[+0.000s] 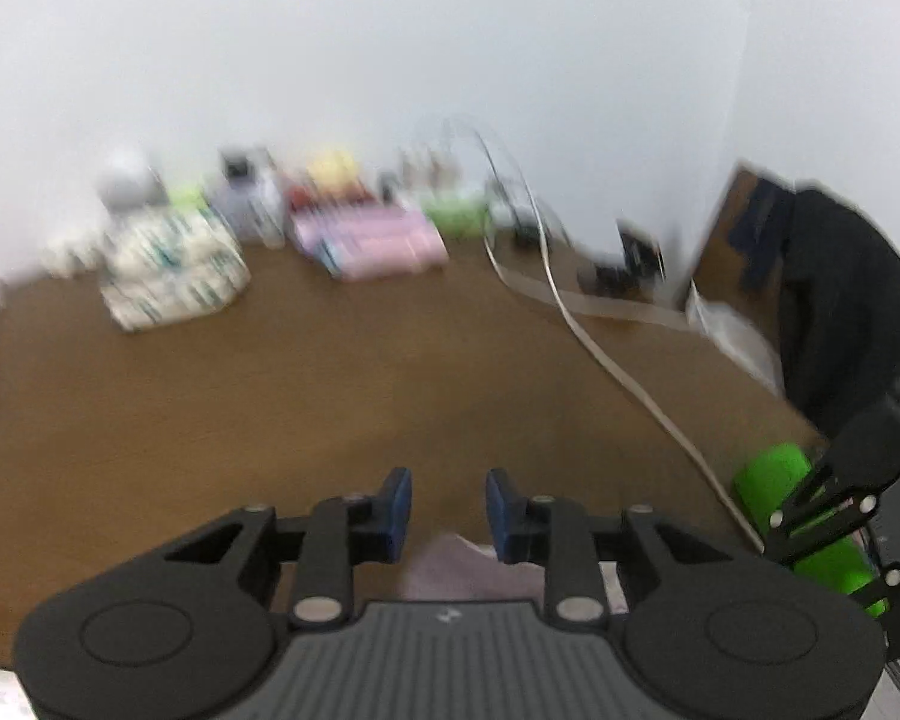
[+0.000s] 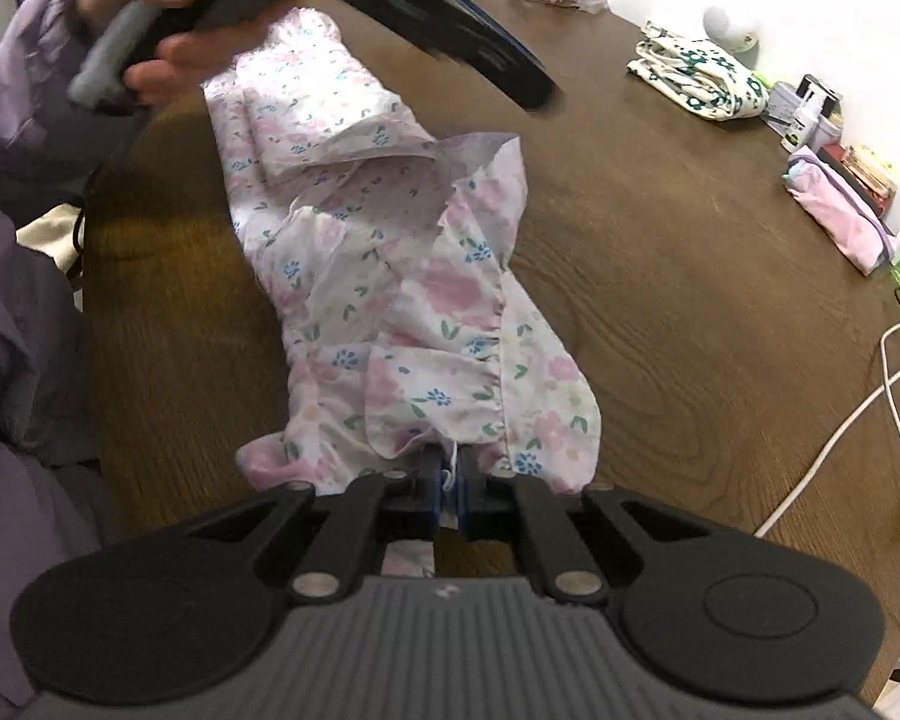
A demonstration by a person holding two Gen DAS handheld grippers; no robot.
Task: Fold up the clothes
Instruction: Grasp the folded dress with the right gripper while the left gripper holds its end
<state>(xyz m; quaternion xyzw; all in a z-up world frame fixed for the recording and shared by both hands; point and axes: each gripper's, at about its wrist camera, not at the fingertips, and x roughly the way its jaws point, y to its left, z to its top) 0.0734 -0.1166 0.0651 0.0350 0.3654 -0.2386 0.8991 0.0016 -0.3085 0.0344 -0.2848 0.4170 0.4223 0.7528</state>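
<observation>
The right gripper [image 2: 448,489] points toward twelve o'clock along the wooden table [image 2: 660,240], low over its near edge, with its blue-padded jaws pinched tight on the hem of the floral garment [image 2: 390,276], a white thread showing in the thin slit between the pads. That garment is thin, soft cotton printed with pink blooms and small blue flowers; it lies crumpled in a long strip running from the jaws toward eleven o'clock, with a gathered ruffle across its middle and a folded-over end at the far side. In the right wrist view the left gripper [image 2: 528,84] shows as a dark, motion-blurred bar at eleven to twelve o'clock above the far end of the cloth, a hand [image 2: 168,18] wrapped around its grey handle beside a lilac sleeve [image 2: 24,60]. In its own, blurred view the left gripper [image 1: 449,507] sits raised over bare brown tabletop, jaws spread apart with nothing between them, a scrap of pale pink cloth visible just below. A white cable [image 2: 858,414] curves across the table at three o'clock, and a folded white cloth with teal flowers [image 2: 699,75] rests at one o'clock, near a lilac pouch [image 2: 840,210] by the wall.
</observation>
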